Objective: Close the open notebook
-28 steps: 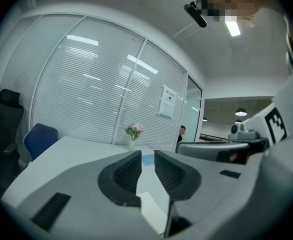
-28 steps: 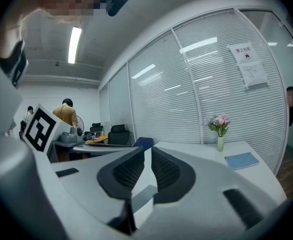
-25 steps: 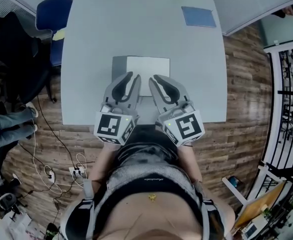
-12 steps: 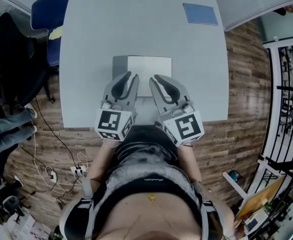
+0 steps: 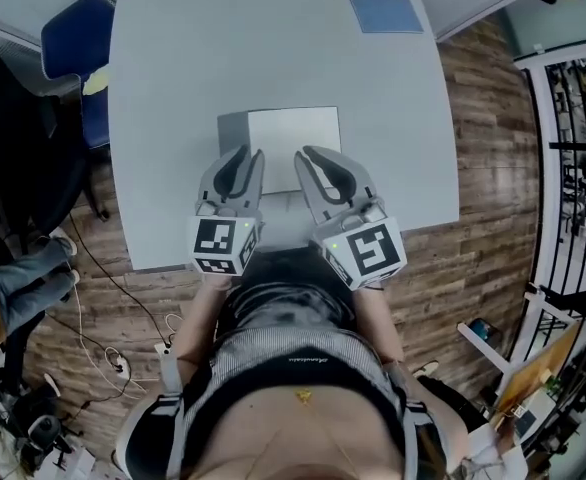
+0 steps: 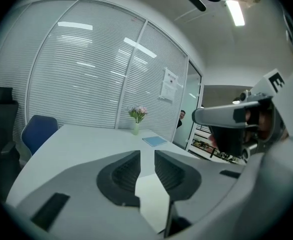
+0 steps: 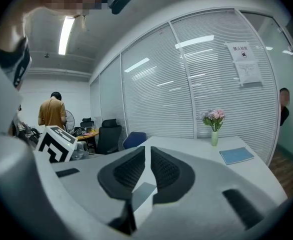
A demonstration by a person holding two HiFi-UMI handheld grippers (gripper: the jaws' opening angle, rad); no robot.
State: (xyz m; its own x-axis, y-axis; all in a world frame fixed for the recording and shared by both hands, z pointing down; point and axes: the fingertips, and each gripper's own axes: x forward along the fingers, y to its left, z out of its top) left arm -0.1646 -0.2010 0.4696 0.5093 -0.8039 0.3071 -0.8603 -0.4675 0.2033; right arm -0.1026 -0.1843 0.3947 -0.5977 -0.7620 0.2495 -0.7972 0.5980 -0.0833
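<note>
The open notebook (image 5: 291,148) lies flat on the grey table (image 5: 173,88), white page up, with a grey cover strip (image 5: 231,130) along its left side. Both grippers hover over its near edge. My left gripper (image 5: 248,158) is at the near left corner, its jaws slightly parted with nothing between them. My right gripper (image 5: 307,158) is over the near edge of the page, also narrowly parted and empty. The white page (image 6: 154,199) shows below the left gripper (image 6: 147,153). Under the right gripper (image 7: 148,148) I see the page (image 7: 145,206).
A thin blue book (image 5: 385,12) lies at the table's far right, with a vase of flowers (image 7: 214,126) beyond it. A blue chair (image 5: 73,38) stands at the far left corner. A person (image 7: 51,111) stands in the background. Cables lie on the wood floor (image 5: 123,348).
My left gripper has sunk toward the table by the notebook's near left corner. The right gripper has barely shifted. The notebook stays open and flat.
</note>
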